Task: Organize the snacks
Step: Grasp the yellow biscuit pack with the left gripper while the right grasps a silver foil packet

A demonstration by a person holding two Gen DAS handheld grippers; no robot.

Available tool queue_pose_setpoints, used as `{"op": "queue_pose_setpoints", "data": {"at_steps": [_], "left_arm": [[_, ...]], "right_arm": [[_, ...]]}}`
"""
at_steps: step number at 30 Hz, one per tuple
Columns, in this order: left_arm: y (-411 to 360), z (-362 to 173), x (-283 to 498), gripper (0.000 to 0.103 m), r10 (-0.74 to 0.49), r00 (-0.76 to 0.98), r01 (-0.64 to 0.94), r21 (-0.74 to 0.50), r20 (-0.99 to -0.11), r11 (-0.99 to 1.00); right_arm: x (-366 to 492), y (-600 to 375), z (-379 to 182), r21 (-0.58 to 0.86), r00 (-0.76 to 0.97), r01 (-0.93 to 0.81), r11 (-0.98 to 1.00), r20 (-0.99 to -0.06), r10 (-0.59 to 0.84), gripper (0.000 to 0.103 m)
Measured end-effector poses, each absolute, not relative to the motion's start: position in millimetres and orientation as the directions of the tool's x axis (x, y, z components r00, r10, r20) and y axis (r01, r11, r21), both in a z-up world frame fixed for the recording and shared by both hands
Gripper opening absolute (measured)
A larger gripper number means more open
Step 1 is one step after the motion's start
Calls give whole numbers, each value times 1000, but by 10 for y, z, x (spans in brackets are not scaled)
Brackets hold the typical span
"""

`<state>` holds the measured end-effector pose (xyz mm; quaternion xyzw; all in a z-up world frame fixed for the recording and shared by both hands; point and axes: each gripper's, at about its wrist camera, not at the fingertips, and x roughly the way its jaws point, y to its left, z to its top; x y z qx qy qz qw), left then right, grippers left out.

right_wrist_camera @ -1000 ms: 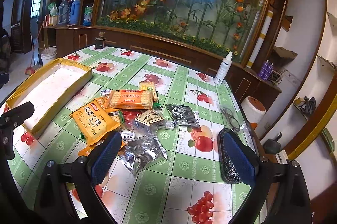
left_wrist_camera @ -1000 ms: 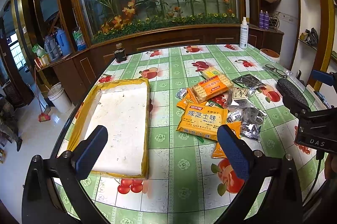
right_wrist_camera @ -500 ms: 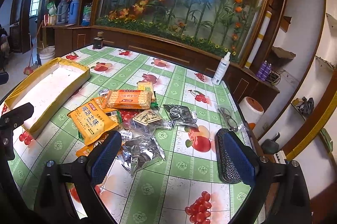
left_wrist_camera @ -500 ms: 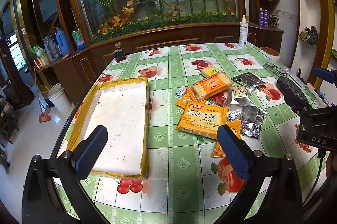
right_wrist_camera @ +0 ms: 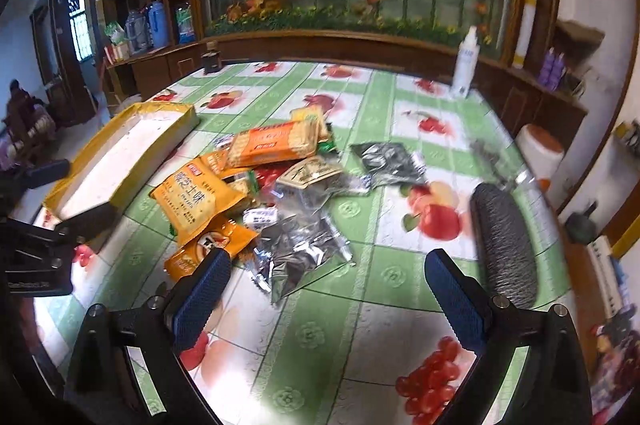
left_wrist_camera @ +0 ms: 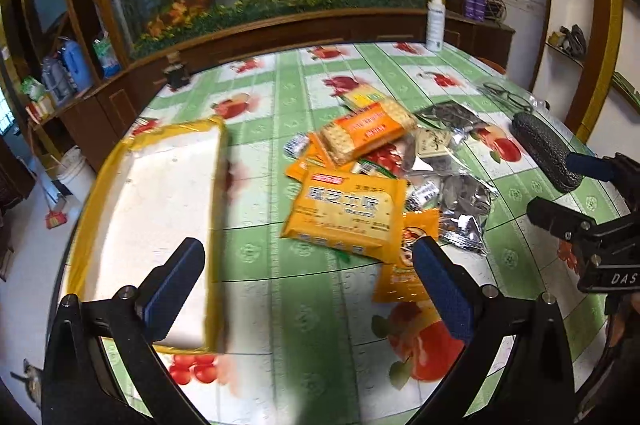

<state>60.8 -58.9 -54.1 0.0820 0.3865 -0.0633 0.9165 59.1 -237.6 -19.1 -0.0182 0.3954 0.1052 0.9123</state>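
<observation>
A pile of snack packets lies mid-table: a big yellow biscuit pack, an orange cracker sleeve, a small orange pouch and silver foil bags. A shallow yellow-rimmed tray with a white floor sits to their left, with nothing in it. My left gripper hovers open between tray and pile, holding nothing. My right gripper is open just before the foil bags, also holding nothing.
A black textured case lies at the right of the round table. Glasses, a white bottle and a small dark jar stand farther back. Wooden cabinets ring the far side.
Both grippers have moved forward and lower toward the pile, which now looks larger. Both stay open. No packet has moved.
</observation>
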Motion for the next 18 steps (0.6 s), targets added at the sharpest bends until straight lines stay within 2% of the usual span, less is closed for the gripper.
{"op": "queue_pose_setpoints", "data": {"at_steps": [4,11,18], "left_arm": [[-719,-695,817,103,-77,654,208,81,-752,975],[-835,-1017,1180,103,-95,575,258,70,-813,964],[-876,-1103,1362,103,-77,560,311,123,-825,942]], "right_arm": [[718,-2389,-386,36,630,-214,976,-758,166,99],[943,-2331,-650,78,559,-282,956,-797,230,99],[1142,-2158,-803,37,517,-401,915,-816,260,99]]}}
